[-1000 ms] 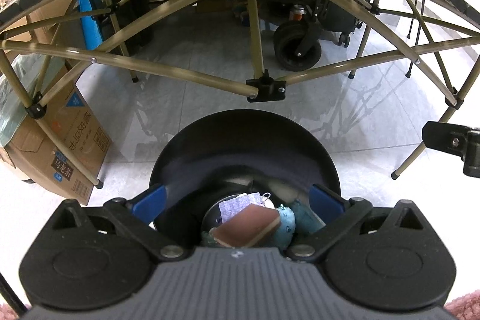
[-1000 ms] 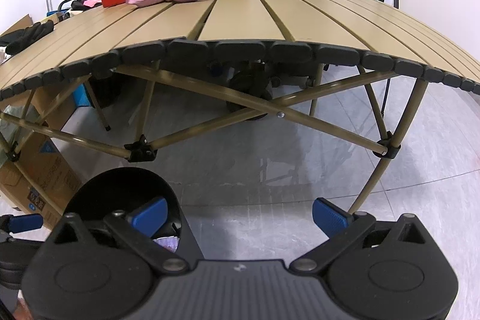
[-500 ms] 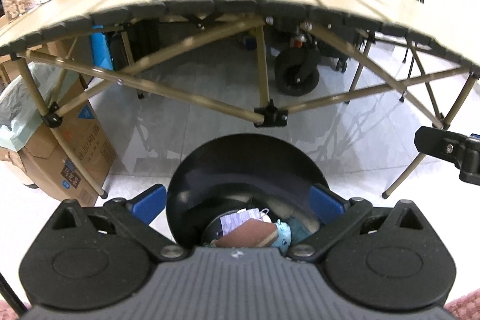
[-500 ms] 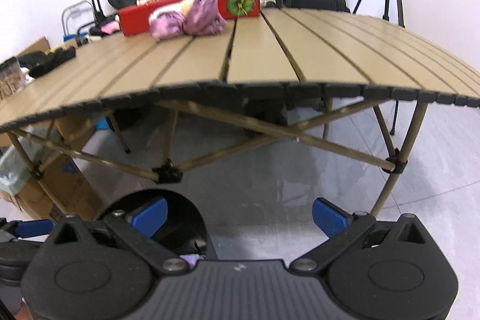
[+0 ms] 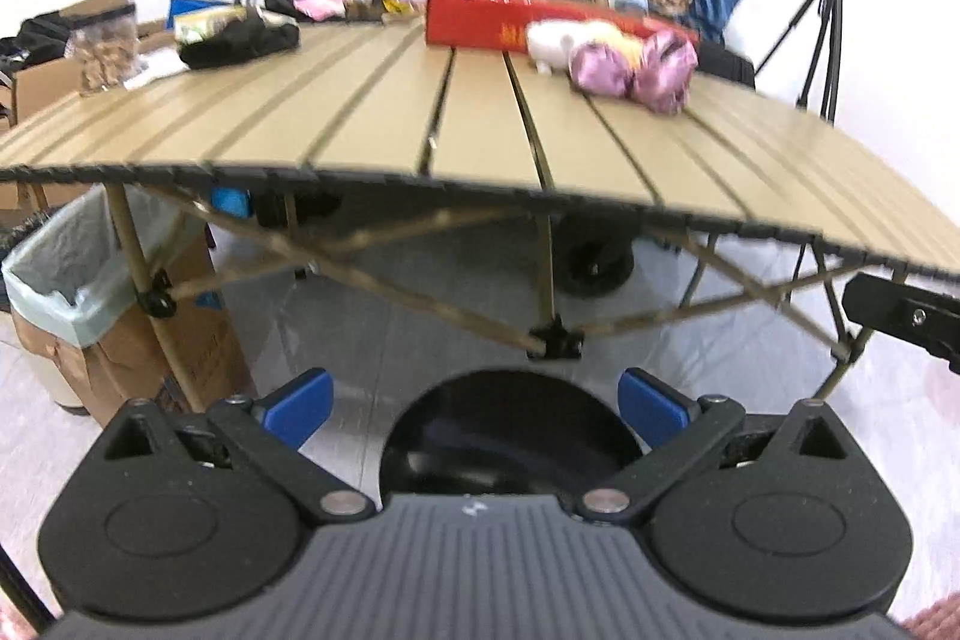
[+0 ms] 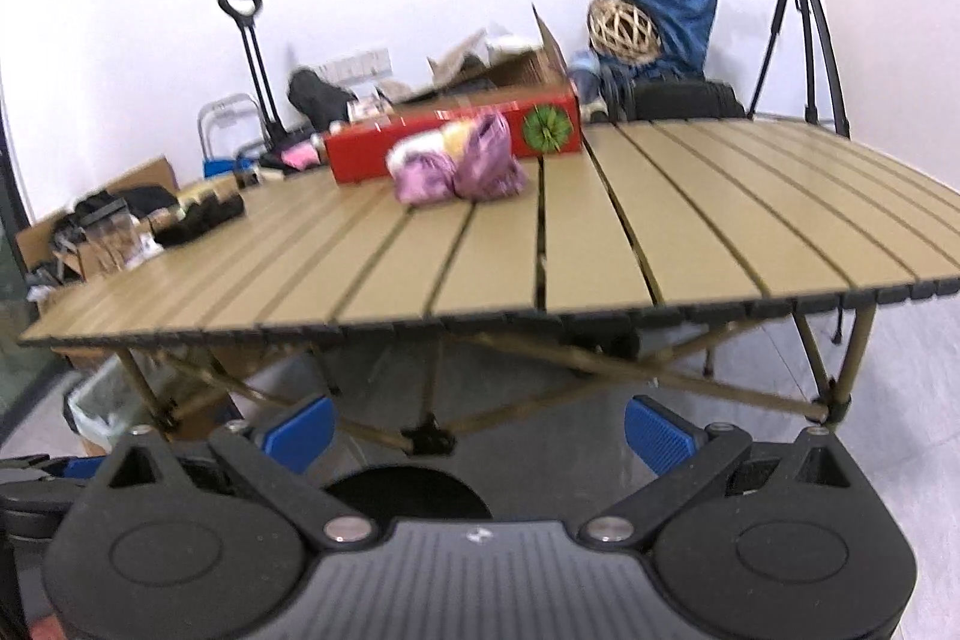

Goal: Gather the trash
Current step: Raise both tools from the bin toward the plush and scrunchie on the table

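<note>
1. A slatted tan table (image 6: 690, 232) fills my view, white wall behind.
2. On it I see a red box (image 6: 450, 142) with a pink bundle (image 6: 462, 166) touching its front.
3. My left gripper (image 5: 474, 403) is spread wide, empty.
4. My right gripper (image 6: 480, 430) is likewise apart, holding nothing.
5. A black bin (image 5: 510, 436) sits on the floor below both.

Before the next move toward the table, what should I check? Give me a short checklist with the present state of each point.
1. Left gripper open and empty: ok.
2. Right gripper open and empty: ok.
3. Round black bin below the grippers: ok.
4. Crumpled pink-purple wrapper on the tan slatted table, beside the long red box: ok.
5. Near half of the table free: ok.
6. Whether the wrapper is trash: cannot tell.
</note>
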`<action>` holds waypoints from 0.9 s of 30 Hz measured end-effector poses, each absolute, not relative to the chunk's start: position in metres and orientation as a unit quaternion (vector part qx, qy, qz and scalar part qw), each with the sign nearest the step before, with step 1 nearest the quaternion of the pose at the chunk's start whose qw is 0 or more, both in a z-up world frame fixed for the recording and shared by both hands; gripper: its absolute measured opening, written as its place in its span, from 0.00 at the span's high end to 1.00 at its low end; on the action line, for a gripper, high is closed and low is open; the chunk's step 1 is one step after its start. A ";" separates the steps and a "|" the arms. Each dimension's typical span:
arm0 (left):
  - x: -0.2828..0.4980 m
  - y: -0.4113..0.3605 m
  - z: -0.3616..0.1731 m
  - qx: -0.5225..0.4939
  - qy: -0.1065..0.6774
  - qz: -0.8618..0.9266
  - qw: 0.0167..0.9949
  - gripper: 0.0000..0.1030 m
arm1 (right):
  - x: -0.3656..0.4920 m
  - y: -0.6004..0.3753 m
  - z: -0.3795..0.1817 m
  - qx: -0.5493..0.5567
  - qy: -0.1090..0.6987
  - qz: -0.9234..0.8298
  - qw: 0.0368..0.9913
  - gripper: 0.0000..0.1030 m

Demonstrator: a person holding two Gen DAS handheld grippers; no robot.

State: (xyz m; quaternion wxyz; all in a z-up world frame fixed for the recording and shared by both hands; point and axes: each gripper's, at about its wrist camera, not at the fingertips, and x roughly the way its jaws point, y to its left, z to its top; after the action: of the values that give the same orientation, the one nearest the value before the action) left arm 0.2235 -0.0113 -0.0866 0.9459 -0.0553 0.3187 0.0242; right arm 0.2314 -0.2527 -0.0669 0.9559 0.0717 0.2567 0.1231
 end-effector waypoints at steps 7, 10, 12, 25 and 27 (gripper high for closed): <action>0.223 -0.005 -0.059 -0.057 0.262 0.036 0.963 0.00 | 0.233 -0.250 -0.052 0.074 0.224 0.130 0.963 0.00; 0.227 -0.002 -0.050 -0.063 0.249 0.039 0.966 0.00 | 0.238 -0.246 -0.044 0.074 0.207 0.132 0.966 0.00; 0.233 0.001 -0.043 -0.066 0.242 0.041 0.967 0.00 | 0.241 -0.243 -0.038 0.074 0.196 0.132 0.969 0.00; 0.294 0.028 -0.009 -0.072 0.212 0.062 0.973 0.00 | 0.290 -0.222 -0.018 0.040 0.163 0.126 0.978 0.00; 0.303 0.035 -0.005 -0.079 0.210 0.062 0.973 0.00 | 0.304 -0.218 -0.016 0.037 0.167 0.122 0.978 0.00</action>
State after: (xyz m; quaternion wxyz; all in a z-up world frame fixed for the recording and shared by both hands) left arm 0.3033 0.0348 -0.0054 0.9726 -0.0787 0.2097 0.0621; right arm 0.3036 -0.2177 -0.0164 0.9776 0.0373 0.1674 0.1217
